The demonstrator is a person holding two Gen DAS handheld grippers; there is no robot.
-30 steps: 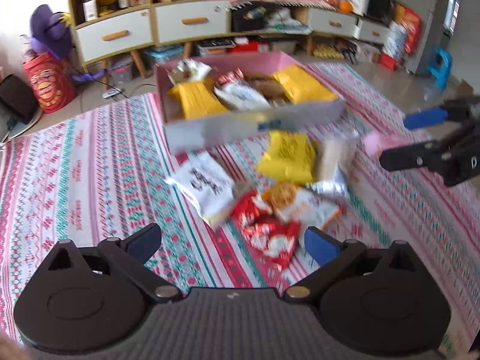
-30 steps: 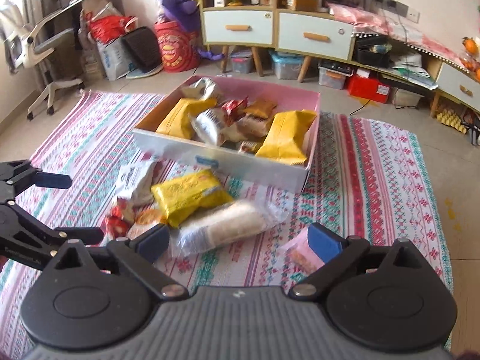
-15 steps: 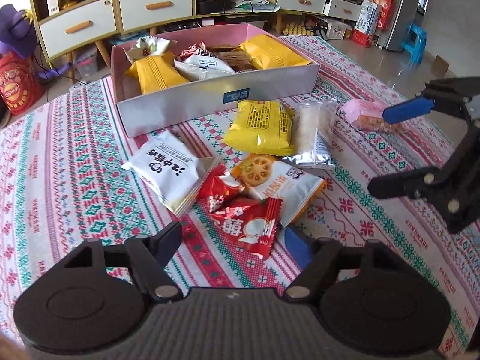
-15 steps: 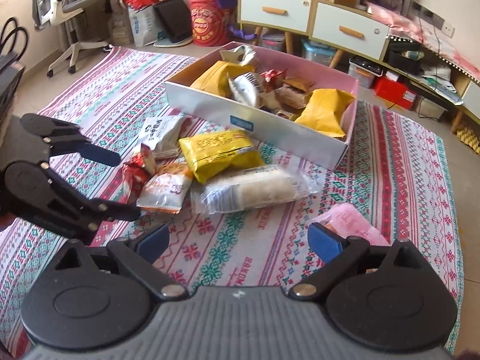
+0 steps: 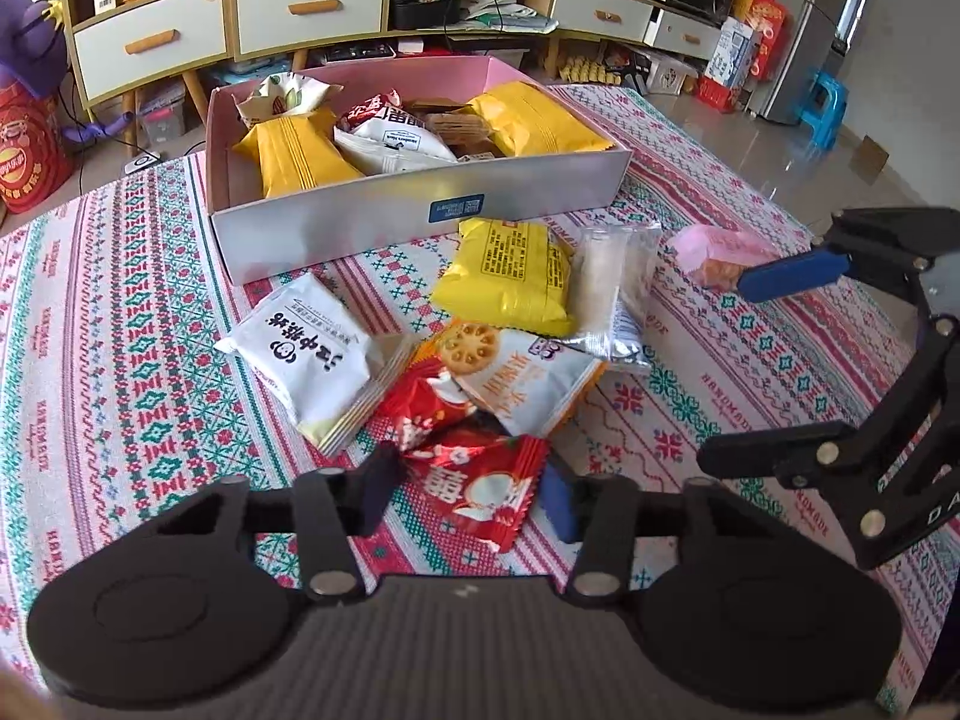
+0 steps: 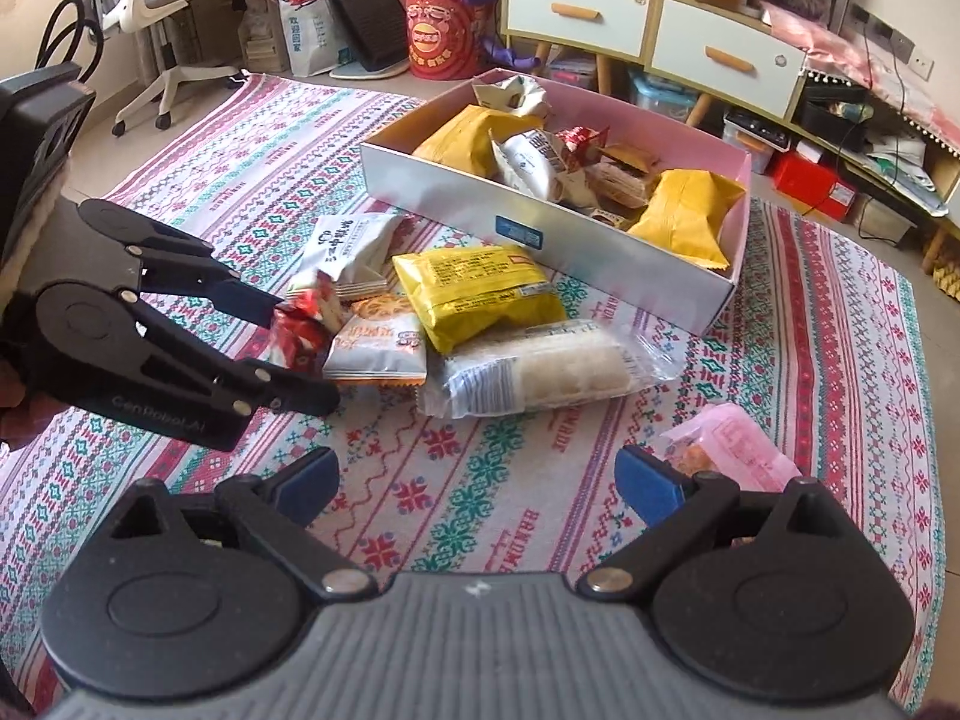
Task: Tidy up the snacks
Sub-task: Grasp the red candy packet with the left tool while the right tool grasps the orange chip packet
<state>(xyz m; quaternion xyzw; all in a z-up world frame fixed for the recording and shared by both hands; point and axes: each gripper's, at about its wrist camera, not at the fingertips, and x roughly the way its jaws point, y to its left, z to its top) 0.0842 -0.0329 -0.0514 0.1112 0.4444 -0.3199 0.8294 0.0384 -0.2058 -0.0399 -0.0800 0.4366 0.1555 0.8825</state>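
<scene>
Left and right tongs over the snack pile. We held the left gripper [image 5: 471, 489] low over the patterned rug [image 5: 120, 372], its jaws spread wide and holding nothing; the red packet [image 5: 480, 486] lay flat on the rug between the two fingers, and whether either finger touched it we could not tell. In the right wrist view the same gripper [image 6: 294, 348] entered from the left, its tips at the near edge of the pile. We kept the right gripper [image 6: 480, 483] equally wide apart and empty above bare rug, with the pink packet [image 6: 729, 441] lying just beside its right-hand finger [image 6: 651, 483].

Beyond the red packet, loose snacks overlapped one another: an orange-and-white biscuit packet [image 5: 522, 375], a white packet [image 5: 303, 354] with black characters to its left, a yellow packet [image 5: 510, 270] behind, and a clear-wrapped rice cracker pack [image 6: 540, 369] beside the yellow one. The pink packet [image 5: 717, 252] lay apart, to the right of this group.

Farther back stood the pink-lined box [image 5: 336, 228], already holding two yellow bags [image 5: 297, 159], a white bag and several small wrappers. Behind the box we saw drawer cabinets [image 5: 306, 3] along the wall.
</scene>
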